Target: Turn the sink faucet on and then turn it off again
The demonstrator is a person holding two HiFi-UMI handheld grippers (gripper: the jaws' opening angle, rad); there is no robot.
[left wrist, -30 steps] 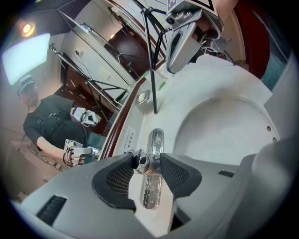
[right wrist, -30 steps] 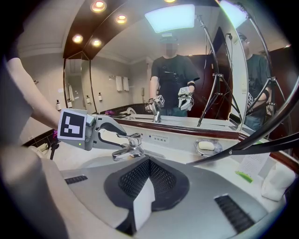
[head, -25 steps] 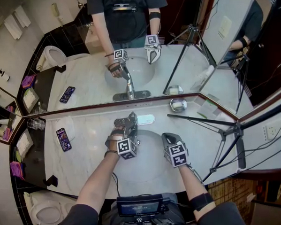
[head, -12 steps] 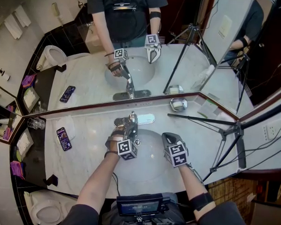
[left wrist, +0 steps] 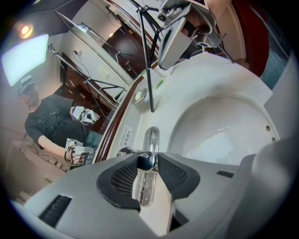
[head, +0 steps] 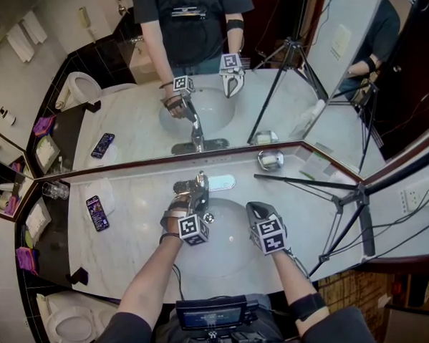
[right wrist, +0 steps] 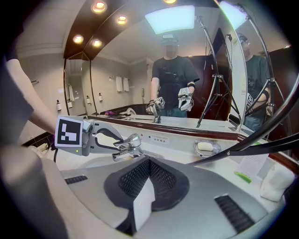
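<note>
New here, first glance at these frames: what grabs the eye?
The left gripper, jaws just eased wider, pinches the chrome faucet lever at the sink basin's back rim. The right gripper hangs shut over that basin. A black tripod stands on the marble counter right of it, doubled in the mirror.

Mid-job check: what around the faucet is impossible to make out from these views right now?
- Water running or not: the spout mouth sits behind the right gripper body in the right gripper view, and it is too small in the head view.
- How far the handle is lifted: the left gripper covers it in the head view; its jaws, just eased wider, grip the handle's tip.
- Print on the label: too small.
</note>
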